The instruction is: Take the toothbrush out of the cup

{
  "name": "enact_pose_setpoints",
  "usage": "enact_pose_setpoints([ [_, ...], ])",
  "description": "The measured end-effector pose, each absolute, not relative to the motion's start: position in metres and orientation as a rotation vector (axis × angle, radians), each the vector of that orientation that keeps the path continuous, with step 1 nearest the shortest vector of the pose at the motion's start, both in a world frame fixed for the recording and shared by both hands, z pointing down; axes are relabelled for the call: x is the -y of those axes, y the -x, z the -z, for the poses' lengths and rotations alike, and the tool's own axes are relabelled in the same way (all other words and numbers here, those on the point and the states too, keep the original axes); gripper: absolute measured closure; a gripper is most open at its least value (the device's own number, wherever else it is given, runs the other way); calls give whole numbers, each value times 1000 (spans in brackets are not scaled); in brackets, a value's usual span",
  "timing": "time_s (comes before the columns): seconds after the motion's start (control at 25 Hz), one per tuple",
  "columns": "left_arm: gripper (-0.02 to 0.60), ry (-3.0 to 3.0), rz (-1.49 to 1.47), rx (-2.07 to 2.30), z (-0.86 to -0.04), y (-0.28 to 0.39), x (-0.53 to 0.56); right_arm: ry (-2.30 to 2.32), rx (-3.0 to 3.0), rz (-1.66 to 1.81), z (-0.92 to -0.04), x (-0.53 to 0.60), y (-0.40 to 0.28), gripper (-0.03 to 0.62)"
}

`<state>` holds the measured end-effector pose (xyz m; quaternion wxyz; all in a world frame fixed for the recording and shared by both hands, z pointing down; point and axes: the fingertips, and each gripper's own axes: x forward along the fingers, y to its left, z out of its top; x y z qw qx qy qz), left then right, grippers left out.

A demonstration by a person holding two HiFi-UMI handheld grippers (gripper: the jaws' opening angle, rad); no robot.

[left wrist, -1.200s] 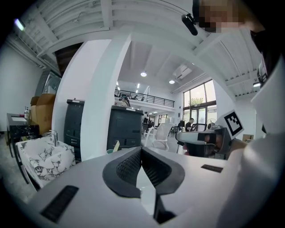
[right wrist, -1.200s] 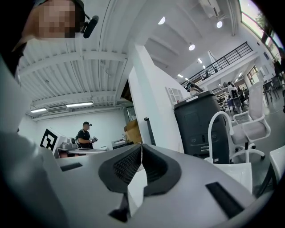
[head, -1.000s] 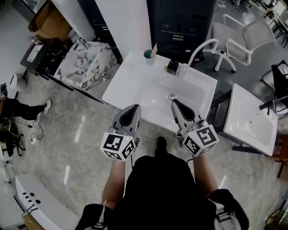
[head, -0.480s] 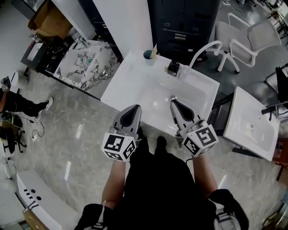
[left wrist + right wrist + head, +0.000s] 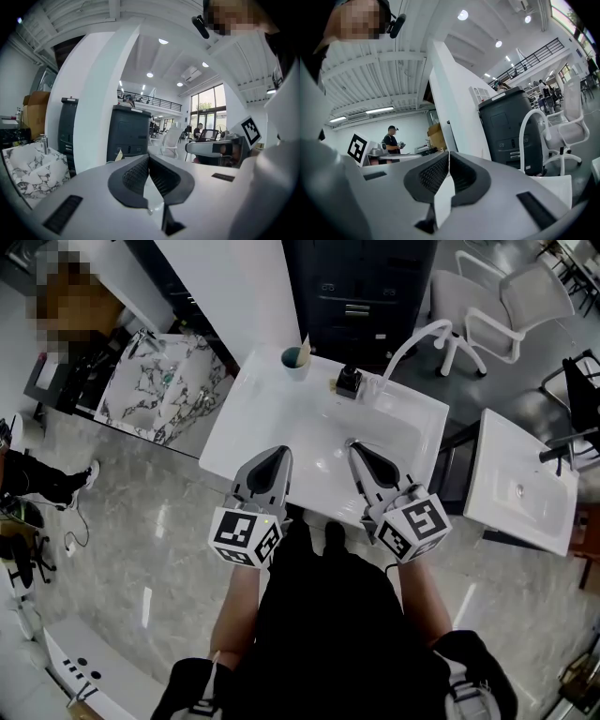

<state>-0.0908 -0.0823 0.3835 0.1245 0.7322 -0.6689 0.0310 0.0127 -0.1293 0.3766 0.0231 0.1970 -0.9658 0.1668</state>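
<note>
Toothbrush [image 5: 305, 343] stands in the cup [image 5: 293, 363] at the sink's [image 5: 417, 418] far left corner, well apart from my left gripper [image 5: 280, 456] and right gripper [image 5: 355, 448], both over the near edge with jaws clenched on nothing. I'd carry one across, part its jaws before arriving, pinch the handle above the rim and lift straight up — a sideways pull could tip the cup. Cup holds only the toothbrush, as far as I can see.

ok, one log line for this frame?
phase: pre-grasp | left gripper: shut, empty | right gripper: shut, empty | toothbrush: in cup, far-left corner of sink, untouched | both grippers: over sink's near part, short of cup
</note>
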Motion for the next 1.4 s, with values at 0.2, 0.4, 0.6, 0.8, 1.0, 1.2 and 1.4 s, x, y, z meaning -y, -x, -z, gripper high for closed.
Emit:
enact_pose_setpoints([
  [0.2,566,-2206,-91,1880,-382,107,113,-701,2963,-495,-372,144,2,562],
  [0.4,566,-2296,-134,1807,-381,124,151,-814,2932,-474,-367,163,16,562],
  [0.6,565,-2356,-140,1737,-382,144,182,-906,2903,-480,-367,176,35,562],
  [0.8,565,-2400,-156,1654,-391,162,211,-967,2872,-474,-371,187,54,562],
  [1.0,565,-2433,-196,1565,-409,174,235,-1070,2803,-510,-380,194,65,562],
  [1.2,565,-2448,-245,1507,-430,181,255,-1144,2729,-536,-392,198,68,562],
  [1.4,563,-2441,-317,1467,-461,187,273,-1184,2677,-555,-403,203,74,562],
])
